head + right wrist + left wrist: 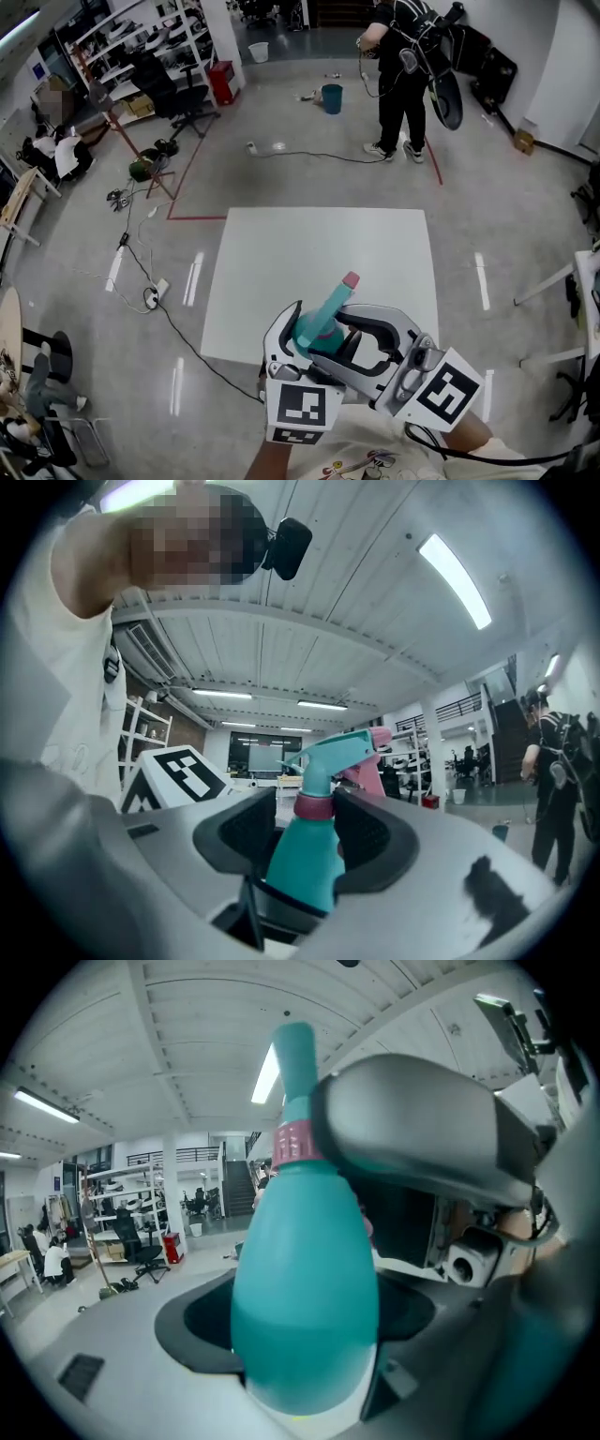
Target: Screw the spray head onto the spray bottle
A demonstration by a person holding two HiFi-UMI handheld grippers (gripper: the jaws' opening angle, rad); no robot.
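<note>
Head view: both claws are raised over the middle of the near edge of the white table (281, 272), touching nothing on it; the left gripper (306, 345) and right gripper (349, 334) meet around the teal spray bottle (317, 333), which leans away with the spray head (339, 292) uppermost.

Left gripper view: the left gripper (300, 1324) is clamped wide on the bottle's fat body (305, 1297), a pad on either side; the pink collar (292, 1143) sits above, with the other claw's grey jaw beside it.

Right gripper view: the right gripper (307, 829) brackets the collar (314, 805) with its jaws slightly apart; one pad lies against the ring, a sliver of background shows at the other, so I judge it loose and not gripping; the spray head (342, 750) looks seated on the neck, though how tight it is cannot be told.

To do this step well: keep the left claw firm and motionless on the body; close the right claw squarely on the collar only, never on the trigger or nozzle; turn about the bottle's long axis in short strokes, letting go and re-gripping between them; keep the head in line with the neck so the threads do not cross; stop once the collar resists.
</note>
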